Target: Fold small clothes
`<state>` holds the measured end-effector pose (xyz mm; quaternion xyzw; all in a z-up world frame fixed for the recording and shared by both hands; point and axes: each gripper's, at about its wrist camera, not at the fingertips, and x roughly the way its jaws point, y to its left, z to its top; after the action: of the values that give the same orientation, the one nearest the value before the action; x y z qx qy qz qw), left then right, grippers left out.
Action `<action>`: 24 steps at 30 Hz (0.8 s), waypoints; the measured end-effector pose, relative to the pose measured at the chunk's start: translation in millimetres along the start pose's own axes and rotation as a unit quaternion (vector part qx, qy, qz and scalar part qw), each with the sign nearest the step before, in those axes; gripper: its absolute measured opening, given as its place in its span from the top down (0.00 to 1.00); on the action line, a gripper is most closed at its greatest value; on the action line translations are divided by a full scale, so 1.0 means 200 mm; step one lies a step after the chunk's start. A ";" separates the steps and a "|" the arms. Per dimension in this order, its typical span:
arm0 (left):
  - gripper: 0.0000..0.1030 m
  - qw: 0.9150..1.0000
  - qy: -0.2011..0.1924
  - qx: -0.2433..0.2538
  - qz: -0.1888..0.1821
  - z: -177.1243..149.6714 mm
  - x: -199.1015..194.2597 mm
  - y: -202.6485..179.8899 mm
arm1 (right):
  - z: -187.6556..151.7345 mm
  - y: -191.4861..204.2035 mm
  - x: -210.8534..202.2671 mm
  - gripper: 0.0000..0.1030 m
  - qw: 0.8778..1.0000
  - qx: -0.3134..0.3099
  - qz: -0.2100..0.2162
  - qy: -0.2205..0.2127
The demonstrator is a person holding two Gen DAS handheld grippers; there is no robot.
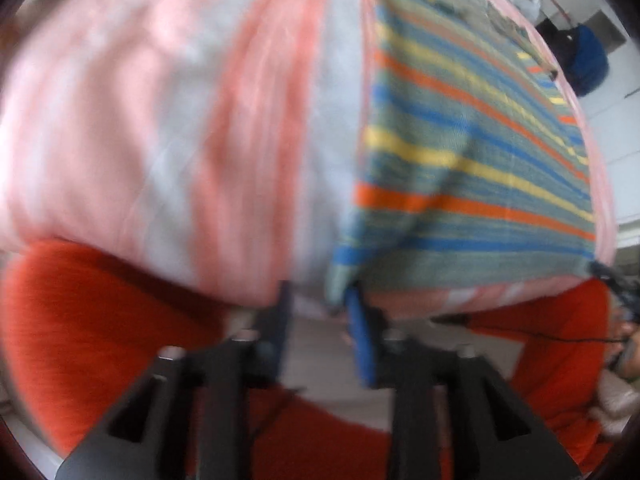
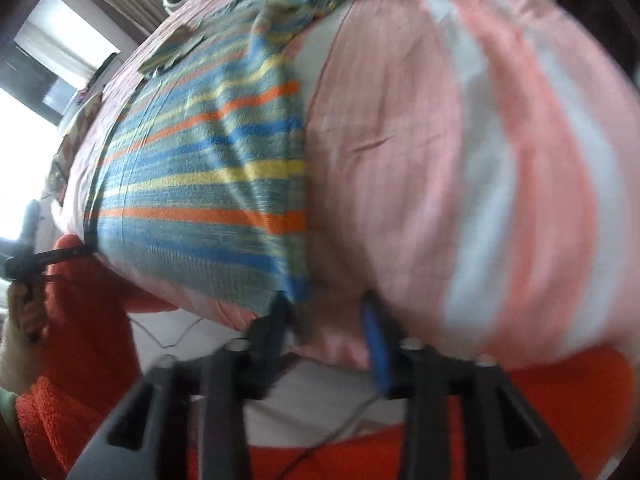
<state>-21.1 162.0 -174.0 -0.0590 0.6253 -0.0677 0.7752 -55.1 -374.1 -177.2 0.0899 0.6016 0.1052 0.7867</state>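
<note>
A striped garment (image 1: 472, 168), grey-green with blue, yellow and orange bands, lies flat on a pink and white striped bedspread (image 1: 160, 120). My left gripper (image 1: 320, 300) is open at the garment's near left corner, its right finger touching the hem. In the right wrist view the same garment (image 2: 208, 184) lies left of centre. My right gripper (image 2: 326, 300) is open at its near right corner, the left finger at the hem. The left gripper shows at the garment's far corner (image 2: 60, 256). Both views are motion-blurred.
The person's orange sweater (image 1: 100, 340) fills the foreground below the bed edge, also in the right wrist view (image 2: 80, 320). A blue bag (image 1: 588, 60) sits on the floor beyond the bed. A window (image 2: 40, 80) is at left. Thin cables hang near the grippers.
</note>
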 end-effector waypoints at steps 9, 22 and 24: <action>0.04 0.970 -0.218 -0.042 0.103 0.66 -0.20 0.14 | 0.02 0.10 -0.24 0.33 0.970 0.031 -0.144 -0.196; 0.00 0.969 -0.219 -0.012 0.119 1.15 0.30 0.33 | 0.06 0.34 -0.05 0.33 0.975 -0.022 -0.139 -0.170; 0.00 0.964 -0.233 -0.007 0.128 1.10 0.29 0.31 | 0.06 0.34 -0.04 0.33 0.976 -0.019 -0.140 -0.166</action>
<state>207.6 214.4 -194.6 0.0015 0.4306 0.0521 0.9010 -49.0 -311.5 -147.5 0.0060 0.4670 -0.0108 0.8842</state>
